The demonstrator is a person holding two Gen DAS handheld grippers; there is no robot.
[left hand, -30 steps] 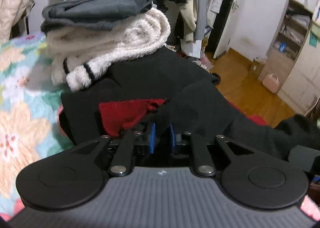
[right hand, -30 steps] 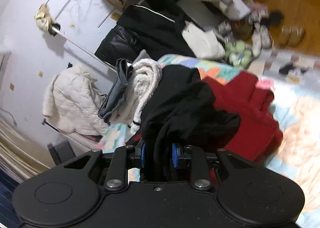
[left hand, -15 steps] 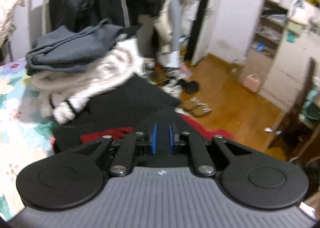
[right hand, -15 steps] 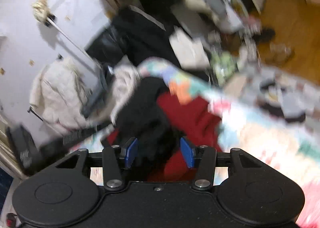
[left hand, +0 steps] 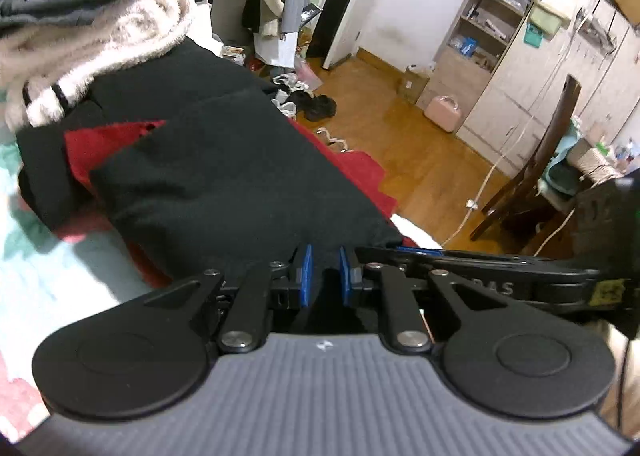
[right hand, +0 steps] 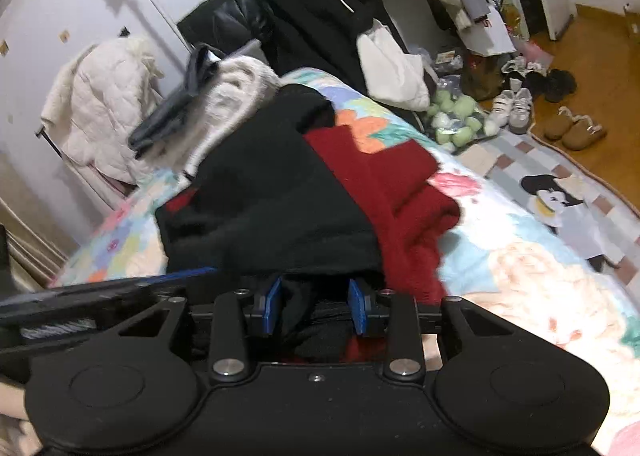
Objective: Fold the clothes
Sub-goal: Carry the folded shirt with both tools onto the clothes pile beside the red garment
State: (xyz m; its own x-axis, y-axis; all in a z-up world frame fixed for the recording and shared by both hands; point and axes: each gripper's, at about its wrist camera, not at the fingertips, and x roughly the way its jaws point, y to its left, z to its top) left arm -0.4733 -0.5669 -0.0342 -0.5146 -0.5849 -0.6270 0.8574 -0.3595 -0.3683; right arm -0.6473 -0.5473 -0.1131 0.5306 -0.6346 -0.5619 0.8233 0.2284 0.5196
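The left gripper (left hand: 323, 276) pinches the near edge of the black garment (left hand: 224, 176) between narrowly parted pads; the right gripper (right hand: 316, 306) stands wider, black cloth between its fingers, grip unclear. Beyond lie a red garment (right hand: 404, 192) and folded pile (left hand: 92, 28).

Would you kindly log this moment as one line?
left tongs: shut on black garment | right tongs: open around it | red garment: underneath

Perhaps "DAS", partly hidden, on the right tool (left hand: 496, 288).

Black garment (left hand: 240, 176) folded flat, atop red garment (right hand: 404, 192)
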